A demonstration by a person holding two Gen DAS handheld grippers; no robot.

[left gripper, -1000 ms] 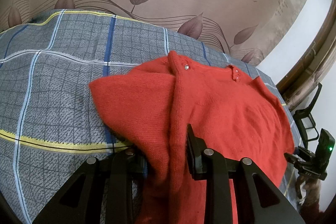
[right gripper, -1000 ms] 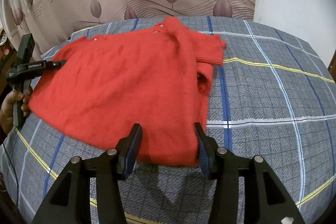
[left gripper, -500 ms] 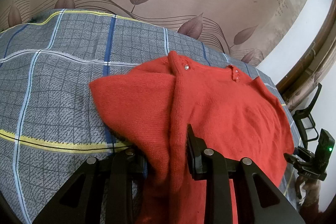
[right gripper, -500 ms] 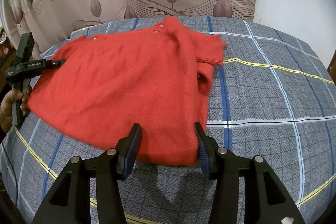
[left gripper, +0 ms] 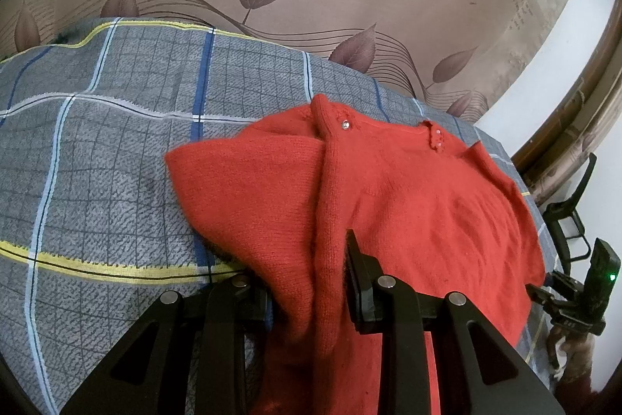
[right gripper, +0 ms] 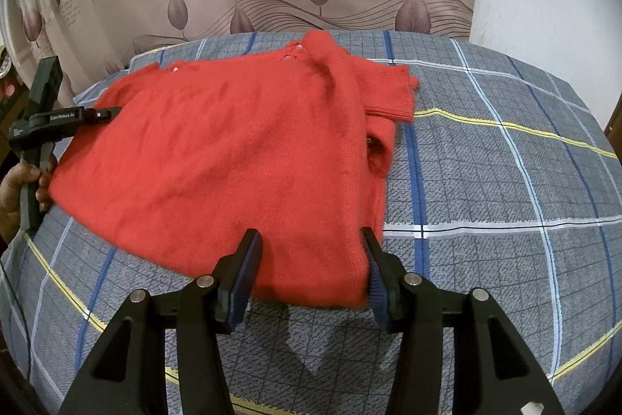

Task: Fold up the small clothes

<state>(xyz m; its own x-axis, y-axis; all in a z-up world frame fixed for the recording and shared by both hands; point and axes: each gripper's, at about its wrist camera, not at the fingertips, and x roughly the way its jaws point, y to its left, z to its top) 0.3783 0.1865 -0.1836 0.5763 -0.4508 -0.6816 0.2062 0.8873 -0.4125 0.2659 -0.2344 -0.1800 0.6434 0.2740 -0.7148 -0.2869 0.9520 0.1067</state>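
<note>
Almost nothing has changed over the last second: the grey plaid bedspread with blue, white and yellow stripes [right gripper: 505,181] carries the red knitted child's sweater [right gripper: 241,158] in the same spread, and both tools keep their stations, so the fold looks paused at a grasp, with one side already turned in and the next fold not begun. The bedspread is a coarse, matte weave pulled fairly flat over a soft mattress. The sweater lies across its middle towards the far edge, hem nearest the right wrist camera; it is a fuzzy, limp, fine-ribbed knit, its short sleeve with ribbed cuff [right gripper: 388,96] doubled over the body along a raised lengthwise ridge, small shiny buttons at the neckline [left gripper: 345,123]. The left gripper [left gripper: 311,282] has red knit bunched between its black jaws, which stand only part closed around the fold; whether they truly pinch it I cannot tell. The right gripper [right gripper: 311,271] has its blue-padded jaws wide apart, straddling the hem edge without clamping. Such loose knit will likely sag and slide when lifted.
</note>
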